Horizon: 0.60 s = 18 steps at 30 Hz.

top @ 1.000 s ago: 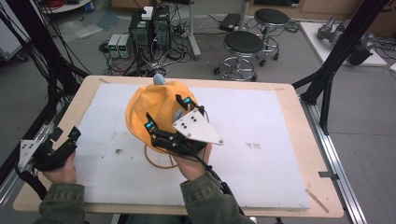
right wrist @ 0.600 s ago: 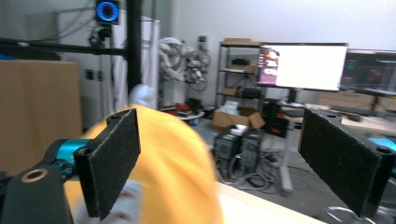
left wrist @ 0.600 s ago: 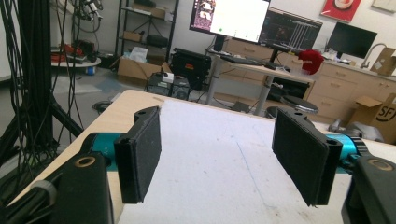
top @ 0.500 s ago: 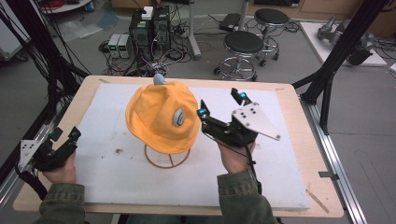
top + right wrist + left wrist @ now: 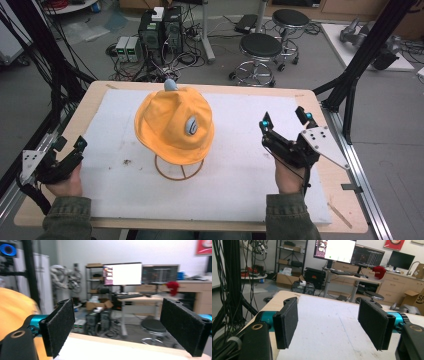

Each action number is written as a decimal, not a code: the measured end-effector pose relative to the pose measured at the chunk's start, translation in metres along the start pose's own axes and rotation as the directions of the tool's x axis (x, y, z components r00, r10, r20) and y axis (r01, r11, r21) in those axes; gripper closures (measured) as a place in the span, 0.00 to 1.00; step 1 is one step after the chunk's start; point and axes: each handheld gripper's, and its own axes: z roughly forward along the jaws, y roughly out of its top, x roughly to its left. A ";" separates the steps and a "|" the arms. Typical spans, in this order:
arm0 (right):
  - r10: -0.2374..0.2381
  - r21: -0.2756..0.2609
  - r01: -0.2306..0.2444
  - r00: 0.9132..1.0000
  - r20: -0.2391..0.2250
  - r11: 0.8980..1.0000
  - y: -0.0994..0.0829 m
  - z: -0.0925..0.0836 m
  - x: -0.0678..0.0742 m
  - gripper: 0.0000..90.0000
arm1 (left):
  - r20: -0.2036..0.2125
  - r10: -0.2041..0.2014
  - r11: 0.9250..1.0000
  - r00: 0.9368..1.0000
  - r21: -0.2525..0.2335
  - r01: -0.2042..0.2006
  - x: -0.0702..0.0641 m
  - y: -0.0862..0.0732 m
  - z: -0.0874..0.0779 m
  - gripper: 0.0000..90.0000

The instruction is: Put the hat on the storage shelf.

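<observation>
- High view: An orange fabric bucket hat (image 5: pixel 172 127) with a small grey oval patch sits on a thin wire stand (image 5: pixel 178 171) near the middle of the white foam-covered wooden table (image 5: pixel 240 195). The right gripper (image 5: pixel 285 120), black with cyan-lit tips and a grey three-cornered plate, hovers to the hat's right, apart from it, jaws spread wide and empty, pointing toward the far edge. The left gripper (image 5: pixel 67 146) is held low at the near-left corner of the table, well apart from the hat, which lies ahead and to its right. Its jaws look parted with nothing between them. Of the two, the right gripper appears the nearer to the hat, though not by much.
- Left gripper view: The two black padded jaws of the left gripper (image 5: pixel 328 328) stand wide apart over bare white board, holding nothing. An office with a desk and lit monitors (image 5: pixel 335 250) lies beyond.
- Right gripper view: The right gripper (image 5: pixel 127 327) has its jaws splayed and gripping nothing. The orange hat (image 5: pixel 15 315) bulges in at the left edge, beside and outside the left jaw, so any reach for it would likely need a turn leftward.
</observation>
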 end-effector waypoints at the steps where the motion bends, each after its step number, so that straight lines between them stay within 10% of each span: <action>1: -0.004 0.002 0.004 1.000 0.013 1.000 -0.001 -0.002 -0.003 0.13 | 0.000 0.000 1.000 1.000 0.000 0.000 0.000 0.000 0.000 0.36; 18: 0.044 0.113 -0.058 0.991 0.129 0.992 -0.054 -0.032 -0.059 0.13 | 0.002 0.043 0.999 0.999 0.002 -0.043 -0.006 0.001 -0.002 0.36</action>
